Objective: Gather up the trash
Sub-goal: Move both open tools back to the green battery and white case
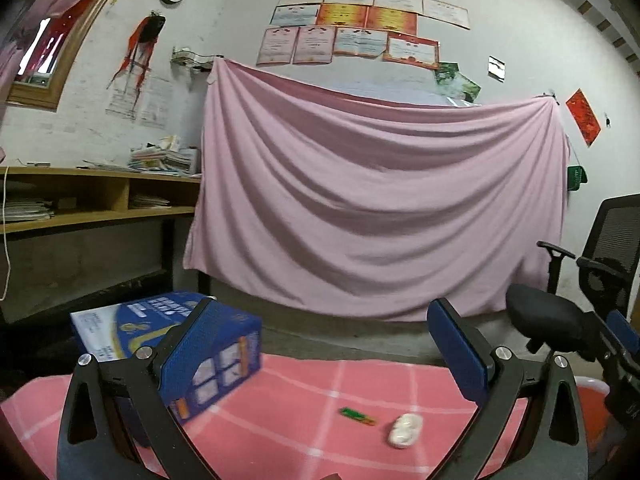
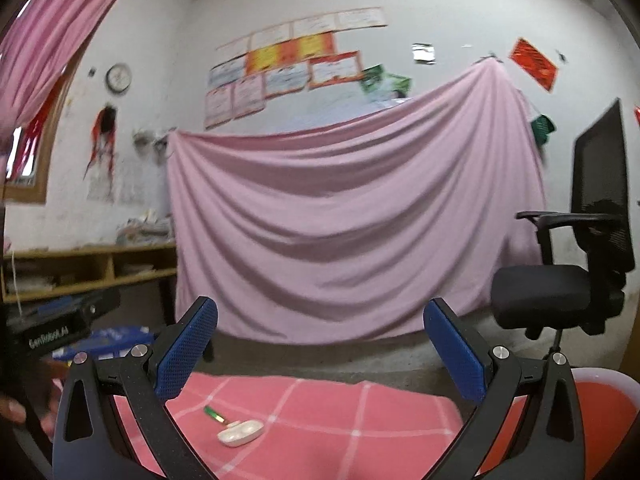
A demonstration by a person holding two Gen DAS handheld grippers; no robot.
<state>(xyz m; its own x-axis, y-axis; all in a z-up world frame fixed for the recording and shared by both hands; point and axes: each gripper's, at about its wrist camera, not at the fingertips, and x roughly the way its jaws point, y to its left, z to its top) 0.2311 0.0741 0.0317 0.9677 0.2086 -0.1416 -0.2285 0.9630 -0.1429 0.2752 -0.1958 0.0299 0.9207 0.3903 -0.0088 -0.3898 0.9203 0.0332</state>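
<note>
Your desk, under its pink checked cloth, ended just past the trash, with bare concrete floor between its far edge and the hanging pink sheet. Open cloth lay all around the green wrapper and the white plastic piece, which sat just beside each other near the middle. The blue box crowded the desk's left side, partly hidden behind your left gripper. At the right, a red bin was cut off by the frame, and the black chair stood beyond it. The right view was blurred. You held both grippers about level; the left and your right gripper were spread wide, grasping nothing.
</note>
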